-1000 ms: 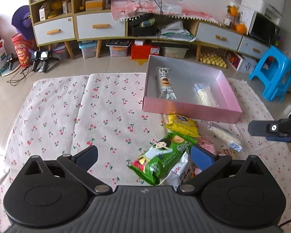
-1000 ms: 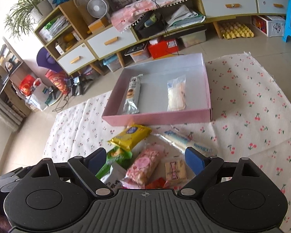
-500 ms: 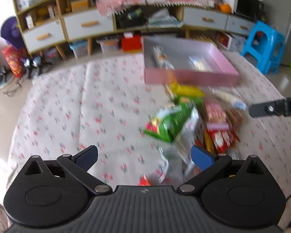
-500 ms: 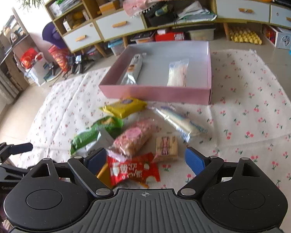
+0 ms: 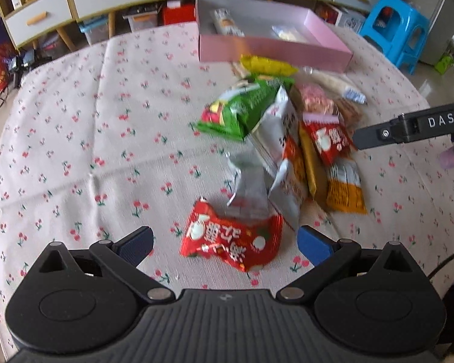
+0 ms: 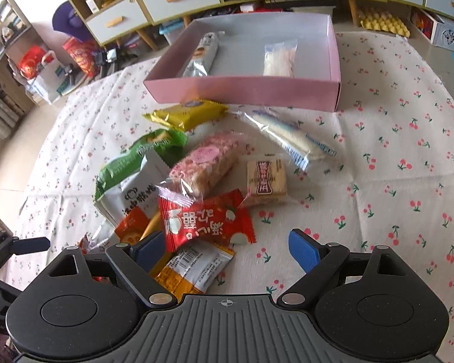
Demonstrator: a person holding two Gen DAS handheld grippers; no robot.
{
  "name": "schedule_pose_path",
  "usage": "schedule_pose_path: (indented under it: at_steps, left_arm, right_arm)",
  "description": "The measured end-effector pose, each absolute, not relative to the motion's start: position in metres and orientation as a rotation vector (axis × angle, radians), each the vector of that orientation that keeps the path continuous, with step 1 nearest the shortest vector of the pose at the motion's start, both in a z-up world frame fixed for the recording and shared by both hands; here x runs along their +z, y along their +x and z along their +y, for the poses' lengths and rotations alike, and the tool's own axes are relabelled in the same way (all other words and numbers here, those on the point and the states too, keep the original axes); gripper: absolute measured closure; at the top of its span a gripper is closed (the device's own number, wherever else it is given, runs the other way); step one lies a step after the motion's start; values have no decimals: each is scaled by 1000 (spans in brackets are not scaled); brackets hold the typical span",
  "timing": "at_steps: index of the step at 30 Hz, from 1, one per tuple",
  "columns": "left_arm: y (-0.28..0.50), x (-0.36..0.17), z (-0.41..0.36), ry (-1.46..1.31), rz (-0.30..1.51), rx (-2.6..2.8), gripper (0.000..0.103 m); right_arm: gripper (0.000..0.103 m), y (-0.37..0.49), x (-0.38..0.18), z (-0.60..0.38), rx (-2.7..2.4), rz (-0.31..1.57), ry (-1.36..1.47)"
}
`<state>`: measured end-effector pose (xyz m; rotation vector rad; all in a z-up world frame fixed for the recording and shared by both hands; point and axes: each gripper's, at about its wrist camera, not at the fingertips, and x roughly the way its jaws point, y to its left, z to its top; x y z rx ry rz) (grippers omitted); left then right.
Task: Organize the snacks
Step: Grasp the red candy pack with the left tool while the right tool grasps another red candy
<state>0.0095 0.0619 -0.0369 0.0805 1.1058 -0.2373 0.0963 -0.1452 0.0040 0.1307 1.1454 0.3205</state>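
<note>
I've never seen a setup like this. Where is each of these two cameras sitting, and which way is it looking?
Left wrist view: sits on the left gripper, looking steeply down over a red packet on the cherry-print cloth; its own open fingers show, plus the right gripper's finger at the right edge.
Right wrist view: sits on the right gripper, open, looking down at the snack pile; the left gripper's finger pokes in at lower left.
Shared: both face the pink box beyond the pile, which already holds two snacks.
</note>
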Motion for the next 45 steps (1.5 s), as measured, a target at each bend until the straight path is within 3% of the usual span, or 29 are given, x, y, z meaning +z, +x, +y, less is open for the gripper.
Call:
schedule_pose_path:
  at_steps: [12, 21, 22, 25, 38, 41, 42, 45]
  left_arm:
    - [15, -48, 59, 116, 1168, -267, 32]
    - [16, -46, 62, 131, 1158, -262, 38]
    - [16, -45, 62, 134, 1154, -262, 44]
    - [16, -42, 62, 139, 1138, -259, 47]
    - [16, -40, 65, 141, 1119, -219, 50]
    - [17, -39, 66, 133, 1115, -216, 52]
    - [17, -39, 66, 129, 1113, -216, 52]
    - [17, -38, 66, 116, 1110, -218, 52]
  right_arm:
    - [13, 99, -13, -131, 346, 1180, 134]
    - [13, 107, -19, -125, 347, 1175, 142]
    - [13, 107, -20, -124, 346, 1175, 140]
    - [13, 109, -23, -121, 348, 1164, 124]
    - [14, 112, -24, -121, 368, 1119, 135]
    - [22, 112, -23, -121, 375, 1116, 131]
    - [30, 113, -23, -121, 367, 1115, 129]
    - [36, 114, -21, -122, 360, 1118, 125]
